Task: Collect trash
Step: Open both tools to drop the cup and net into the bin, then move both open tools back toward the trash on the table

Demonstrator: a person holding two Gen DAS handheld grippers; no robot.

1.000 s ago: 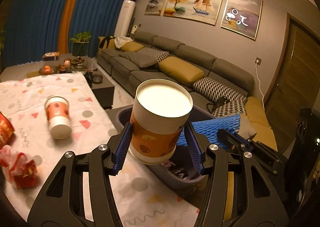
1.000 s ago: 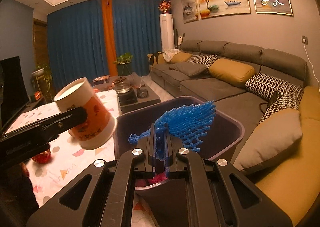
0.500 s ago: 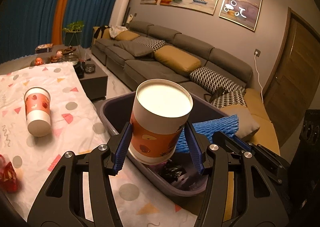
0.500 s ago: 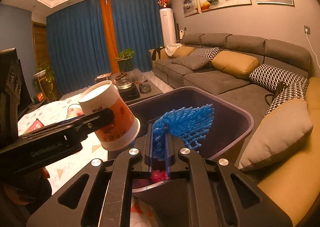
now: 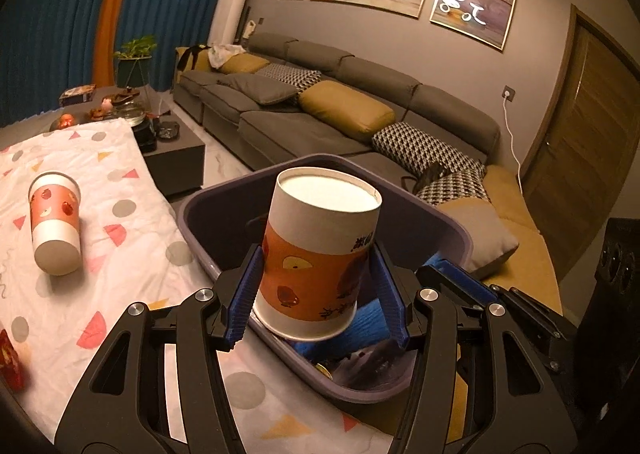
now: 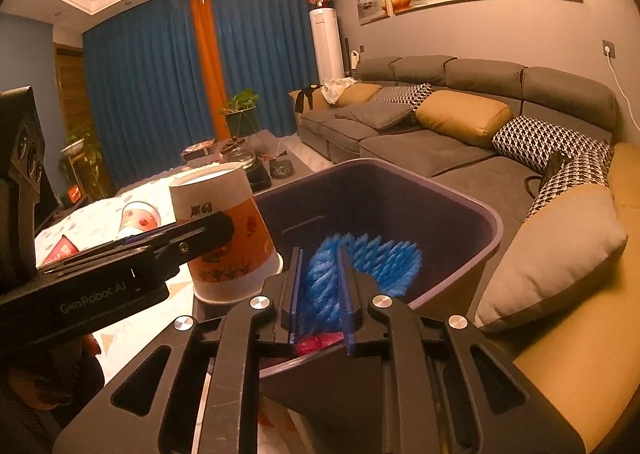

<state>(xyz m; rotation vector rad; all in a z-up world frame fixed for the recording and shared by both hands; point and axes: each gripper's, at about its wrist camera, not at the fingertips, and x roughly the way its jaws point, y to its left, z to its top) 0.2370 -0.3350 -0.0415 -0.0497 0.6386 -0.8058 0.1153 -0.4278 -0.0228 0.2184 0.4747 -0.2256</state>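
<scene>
My left gripper (image 5: 316,294) is shut on an orange and white paper cup (image 5: 316,254) and holds it over the near rim of the purple trash bin (image 5: 460,234). The cup also shows in the right wrist view (image 6: 228,230). My right gripper (image 6: 320,286) holds blue foam netting (image 6: 360,258) over the bin (image 6: 492,222); its jaws have parted a little around the netting. The netting shows below the cup in the left wrist view (image 5: 368,322). A second paper cup (image 5: 54,222) lies on its side on the table.
The table carries a white cloth with coloured shapes (image 5: 120,254). A red wrapper (image 5: 10,358) lies at its left edge. Trash sits in the bin's bottom (image 5: 360,366). A grey sofa with cushions (image 5: 340,110) stands behind the bin. A dark coffee table (image 5: 172,150) stands further back.
Both grippers have moved forward over the bin. The cup now hangs over the bin's near rim. The right jaws have parted a little and the netting sits lower.
</scene>
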